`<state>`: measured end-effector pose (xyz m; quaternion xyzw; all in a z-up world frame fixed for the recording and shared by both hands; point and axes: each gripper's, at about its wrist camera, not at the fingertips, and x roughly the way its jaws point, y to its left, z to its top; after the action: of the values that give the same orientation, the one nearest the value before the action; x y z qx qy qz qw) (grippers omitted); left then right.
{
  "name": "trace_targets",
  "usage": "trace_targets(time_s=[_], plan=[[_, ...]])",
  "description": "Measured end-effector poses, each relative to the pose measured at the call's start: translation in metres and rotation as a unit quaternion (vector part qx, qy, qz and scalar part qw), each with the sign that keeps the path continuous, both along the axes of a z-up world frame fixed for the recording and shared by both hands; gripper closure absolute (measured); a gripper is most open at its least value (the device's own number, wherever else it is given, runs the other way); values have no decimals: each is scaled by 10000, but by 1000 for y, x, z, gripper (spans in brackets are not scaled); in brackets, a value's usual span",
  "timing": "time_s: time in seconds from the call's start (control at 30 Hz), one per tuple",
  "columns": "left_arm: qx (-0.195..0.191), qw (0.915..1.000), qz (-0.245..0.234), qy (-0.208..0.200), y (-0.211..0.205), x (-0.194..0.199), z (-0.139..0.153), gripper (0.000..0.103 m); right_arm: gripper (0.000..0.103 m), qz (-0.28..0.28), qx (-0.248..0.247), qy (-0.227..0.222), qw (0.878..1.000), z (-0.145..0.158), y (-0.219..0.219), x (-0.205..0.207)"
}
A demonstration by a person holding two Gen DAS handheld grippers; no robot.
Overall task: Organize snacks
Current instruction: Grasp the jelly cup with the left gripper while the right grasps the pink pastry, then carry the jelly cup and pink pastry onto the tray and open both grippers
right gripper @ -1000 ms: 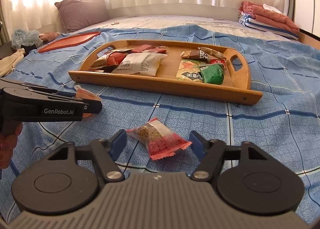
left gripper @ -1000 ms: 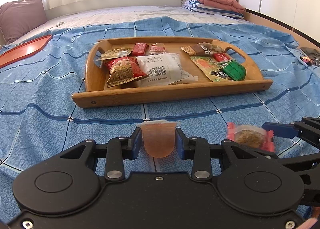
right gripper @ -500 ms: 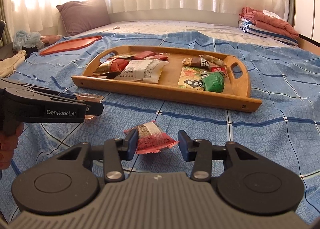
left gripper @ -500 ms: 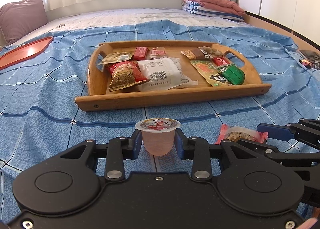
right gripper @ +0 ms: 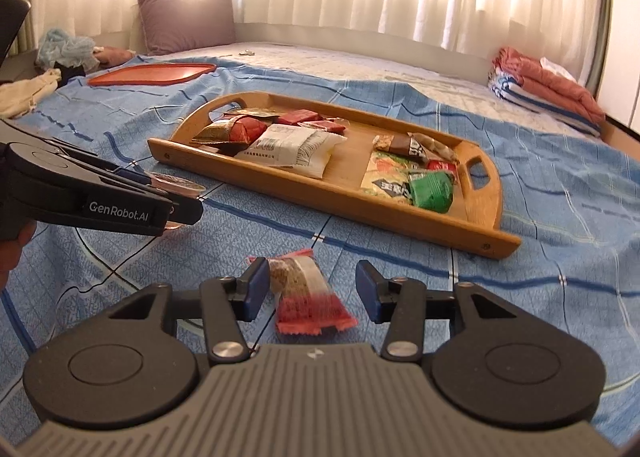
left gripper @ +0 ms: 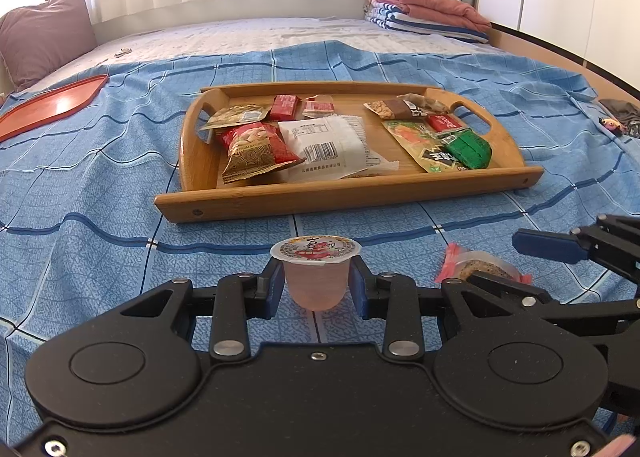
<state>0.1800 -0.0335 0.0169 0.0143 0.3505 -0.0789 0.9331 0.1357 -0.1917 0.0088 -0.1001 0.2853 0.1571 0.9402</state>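
The left gripper is clamped on a small jelly cup, its blue pads pressing either side of the pink tub just under the foil lid, the cup upright and lifted off the blue bedspread. A second ago the same cup was tipped over in that grip, showing its side; now the lid faces up. The right gripper stands with its jaws apart around a red-ended cracker packet; the left pad is touching or nearly touching the packet's edge and the right pad is clear of it. Those jaws have just been opening again after closing in on the packet half a second ago. The packet sits between them, slightly blurred. Beyond both, the wooden tray rests on the bed with snack packets inside, a green packet by its right handle.
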Motion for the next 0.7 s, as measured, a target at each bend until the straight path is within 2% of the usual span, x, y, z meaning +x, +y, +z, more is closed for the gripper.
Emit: trace_targets(time_s=[0.27, 0.33, 0.37, 0.53, 0.7], plan=[[18, 10000, 0, 9, 1, 0, 0, 70, 40, 460, -346, 180, 9982, -7, 12, 13], [12, 10000, 2, 9, 1, 0, 0, 70, 47, 502, -347, 227, 9979, -9, 13, 16], [10, 10000, 0, 9, 1, 0, 0, 70, 60, 522, -343, 246, 9977, -8, 14, 17], [-35, 10000, 3, -15, 3, 0, 2, 70, 63, 537, -379, 203, 9976, -5, 18, 15], [-95, 9999, -4, -82, 4, 0, 8, 70, 64, 399, -162, 149, 9990, 3, 15, 16]])
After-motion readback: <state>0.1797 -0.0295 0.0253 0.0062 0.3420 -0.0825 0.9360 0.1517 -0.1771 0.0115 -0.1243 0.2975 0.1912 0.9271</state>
